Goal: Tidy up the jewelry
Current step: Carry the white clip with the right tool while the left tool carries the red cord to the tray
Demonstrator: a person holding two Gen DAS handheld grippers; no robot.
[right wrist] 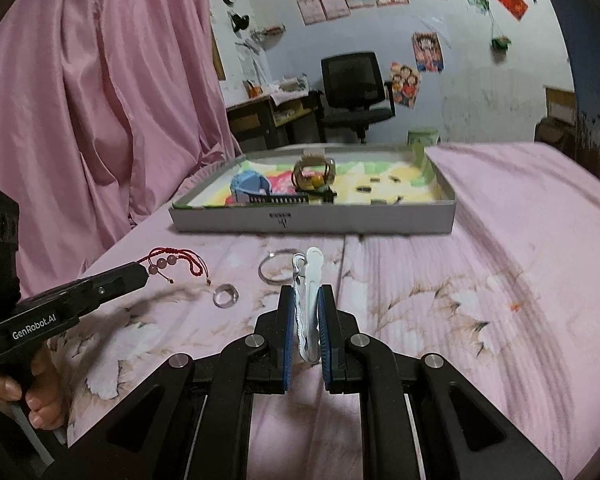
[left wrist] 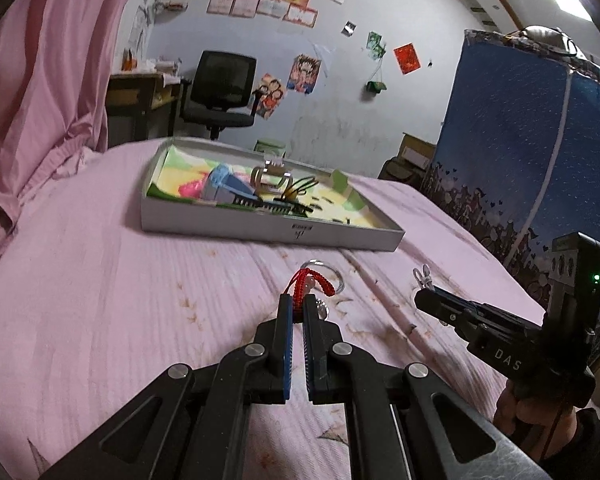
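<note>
Pink curtain (right wrist: pixel 100 92), poster-covered wall (left wrist: pixel 340 92) — black office chair (right wrist: pixel 354 88), desk (right wrist: pixel 260 116)

Bed (right wrist: pixel 500 280), pink floral sheet. Far centre: shallow grey tray (right wrist: pixel 312 220). Near it, a metal bangle (right wrist: pixel 274 270); left of that, a clear ring (right wrist: pixel 226 295).

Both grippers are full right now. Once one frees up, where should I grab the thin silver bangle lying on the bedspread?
Pinch the silver bangle at its near rim from above, one finger inside the loop, one outside. It lies flat on the bedspread, so a side approach probably finds no edge.
</note>
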